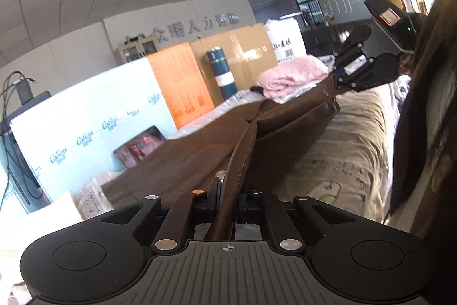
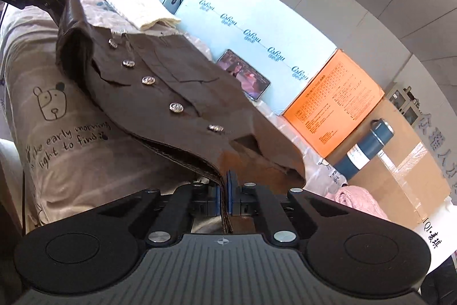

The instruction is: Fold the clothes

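left gripper (image 1: pixel 227 200) | pinches brown jacket (image 2: pixel 160 87); right gripper (image 2: pixel 227 195) | pinches its hem

Bright daylight, ceiling lamp glare, strong fisheye warp, dark corners.

Both handheld grippers clamped, raised facing each other.

The left black two-finger gripper (image 1: pixel 228 199) has its jaws pressed together on a brown leather-like garment edge (image 1: pixel 242 150). The right black two-finger gripper (image 2: pixel 227 185) is likewise closed on the same garment's hem, and appears opposite in the left view, up at the far end.
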Available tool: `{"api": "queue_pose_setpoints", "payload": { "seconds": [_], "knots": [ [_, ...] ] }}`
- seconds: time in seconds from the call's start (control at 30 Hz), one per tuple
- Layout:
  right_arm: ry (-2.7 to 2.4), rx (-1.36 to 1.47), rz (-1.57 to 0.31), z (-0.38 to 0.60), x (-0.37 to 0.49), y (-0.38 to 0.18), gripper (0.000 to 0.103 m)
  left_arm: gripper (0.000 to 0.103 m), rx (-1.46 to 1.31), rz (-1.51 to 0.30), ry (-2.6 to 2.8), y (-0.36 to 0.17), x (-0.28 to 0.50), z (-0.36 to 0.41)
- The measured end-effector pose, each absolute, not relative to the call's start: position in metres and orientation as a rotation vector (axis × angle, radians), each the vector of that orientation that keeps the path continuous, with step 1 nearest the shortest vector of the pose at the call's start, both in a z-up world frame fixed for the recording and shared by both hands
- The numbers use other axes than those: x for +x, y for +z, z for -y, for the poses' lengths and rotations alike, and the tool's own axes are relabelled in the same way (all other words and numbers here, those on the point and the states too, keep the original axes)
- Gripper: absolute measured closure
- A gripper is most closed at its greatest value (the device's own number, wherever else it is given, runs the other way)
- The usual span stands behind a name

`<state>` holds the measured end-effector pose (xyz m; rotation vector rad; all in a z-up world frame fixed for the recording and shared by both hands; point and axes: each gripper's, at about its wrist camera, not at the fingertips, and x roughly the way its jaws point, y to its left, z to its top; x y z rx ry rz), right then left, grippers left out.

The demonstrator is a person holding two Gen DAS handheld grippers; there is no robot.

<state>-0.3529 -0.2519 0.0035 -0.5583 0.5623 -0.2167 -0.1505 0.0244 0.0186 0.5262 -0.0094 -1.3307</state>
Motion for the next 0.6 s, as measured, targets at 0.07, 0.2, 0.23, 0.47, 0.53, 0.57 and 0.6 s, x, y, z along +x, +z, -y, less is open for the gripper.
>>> {"api": "queue_pose_setpoints", "payload": {
  "seconds": [0.07, 0.2, 0.23, 0.47, 0.53, 0.57, 0.6],
  "knots": [
    [-0.229, -0.572, -0.537, 0.251, -0.355, 0.011, 0.099, 0.096, 0.488, 0.037, -1.313, 0.024, -0.146, -0.025],
    [-0.233, -0.629, -0.499, 0.261, -0.341, 0.025, 0.099, 0.094, 0.397, 0.106, -1.255, 0.032, -0.118, -0.002],
    [-0.228, -0.633, -0.492, 0.266, -0.337, 0.029, 0.099, 0.094, 0.351, 0.088, -1.253, 0.033, -0.107, 0.005],
    [-0.217, -0.573, -0.473, 0.321, -0.296, 0.046, 0.099, 0.094, 0.233, -0.048, -1.203, 0.034, -0.038, 0.057],
    [-0.213, -0.553, -0.469, 0.337, -0.283, 0.049, 0.099, 0.094, 0.238, -0.083, -1.2, 0.036, -0.019, 0.072],
    [-0.209, -0.54, -0.469, 0.345, -0.275, 0.05, 0.099, 0.094, 0.247, -0.102, -1.2, 0.036, -0.01, 0.08],
    [-0.204, -0.524, -0.47, 0.353, -0.267, 0.049, 0.098, 0.094, 0.263, -0.119, -1.199, 0.037, 0.0, 0.087]
  ]
}}
